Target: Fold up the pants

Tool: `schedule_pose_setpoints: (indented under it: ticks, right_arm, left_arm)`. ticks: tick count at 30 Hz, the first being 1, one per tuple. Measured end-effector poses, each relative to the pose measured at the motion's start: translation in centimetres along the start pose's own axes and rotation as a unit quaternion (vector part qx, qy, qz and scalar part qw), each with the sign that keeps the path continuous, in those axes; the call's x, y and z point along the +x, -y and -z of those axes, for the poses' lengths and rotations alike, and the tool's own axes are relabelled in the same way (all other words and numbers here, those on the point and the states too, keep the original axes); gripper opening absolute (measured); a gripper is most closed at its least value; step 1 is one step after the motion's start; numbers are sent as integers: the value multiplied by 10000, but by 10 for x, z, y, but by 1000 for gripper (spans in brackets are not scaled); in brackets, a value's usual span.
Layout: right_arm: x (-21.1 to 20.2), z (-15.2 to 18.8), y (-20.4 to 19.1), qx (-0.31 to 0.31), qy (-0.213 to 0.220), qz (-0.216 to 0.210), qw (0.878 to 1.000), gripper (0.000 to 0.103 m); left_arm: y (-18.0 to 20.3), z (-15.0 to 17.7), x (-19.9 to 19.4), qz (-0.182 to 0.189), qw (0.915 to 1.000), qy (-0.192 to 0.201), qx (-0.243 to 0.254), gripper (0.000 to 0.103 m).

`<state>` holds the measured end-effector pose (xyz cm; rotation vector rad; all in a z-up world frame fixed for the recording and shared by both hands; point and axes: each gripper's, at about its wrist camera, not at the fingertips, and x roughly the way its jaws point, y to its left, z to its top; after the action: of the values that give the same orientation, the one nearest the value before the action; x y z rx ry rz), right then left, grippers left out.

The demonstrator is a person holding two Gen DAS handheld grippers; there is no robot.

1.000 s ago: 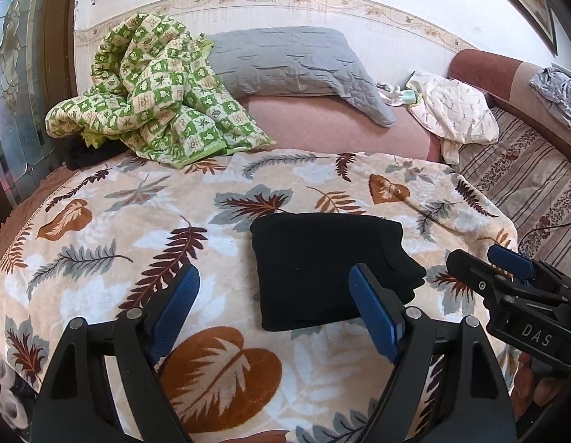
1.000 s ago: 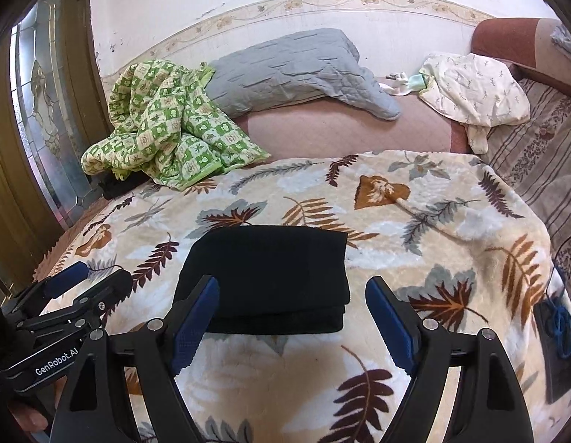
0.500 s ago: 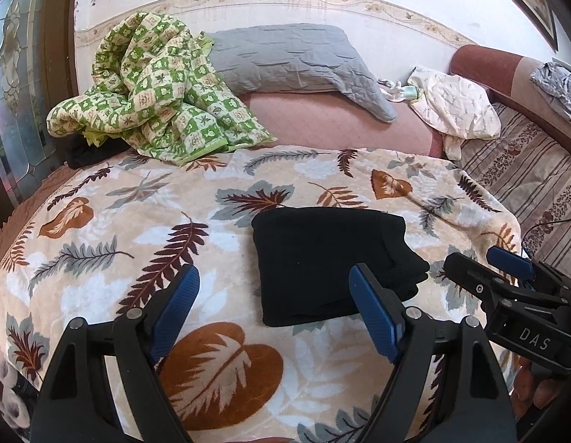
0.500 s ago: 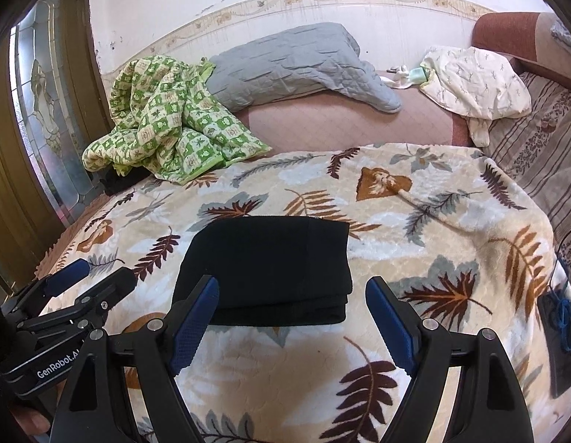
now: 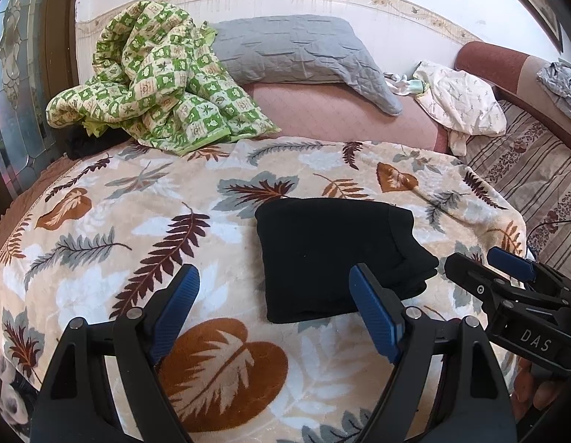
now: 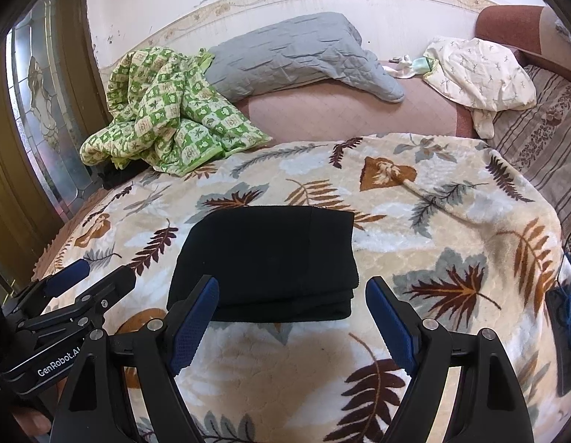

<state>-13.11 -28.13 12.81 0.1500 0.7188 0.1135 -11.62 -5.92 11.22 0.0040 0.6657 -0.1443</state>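
Left gripper (image 5: 274, 310): fingers (image 5: 176, 308) spread wide, nothing between them, blue pads clear of all cloth. Right gripper (image 6: 292, 319): fingers (image 6: 195, 319) likewise apart and empty, held above the blanket, not touching it. Both aimed downward toward the bed from the near side, side by side; each visible at the edge of the other's view. Black pants (image 5: 333, 254) found lying just beyond the fingertips, on the leaf-print blanket (image 5: 137, 221), near the middle of the bed and a little toward its right. Pants already reduced to a compact, roughly rectangular bundle; several stacked layers visible along the near edge in the right wrist view, edges fairly well aligned, a slightly bulging corner on the right side in the left wrist view. No loose leg or waistband seen trailing out. Judged: folding essentially complete, with at most a small tidy of that right corner or a final smoothing left; no grip needed at present. Further out: crumpled green checked quilt (image 5: 156, 81) at the far left of the bed, well apart from the pants; grey pillow (image 5: 300, 51) against the wall behind it; a pale cloth (image 5: 466, 99) heaped at the far right; striped sofa (image 5: 543, 170) beyond the blanket's right edge. None of these in contact with the pants.
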Motion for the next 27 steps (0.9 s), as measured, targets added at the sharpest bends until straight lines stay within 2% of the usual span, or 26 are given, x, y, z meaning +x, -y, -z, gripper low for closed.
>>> schedule_pose_setpoints:
  ticks: [27]
  right_arm:
    - [15,1,2,-64,-161,-6,9999,83]
  left_arm:
    - [-1,1,13,12,9999,-128,22,84]
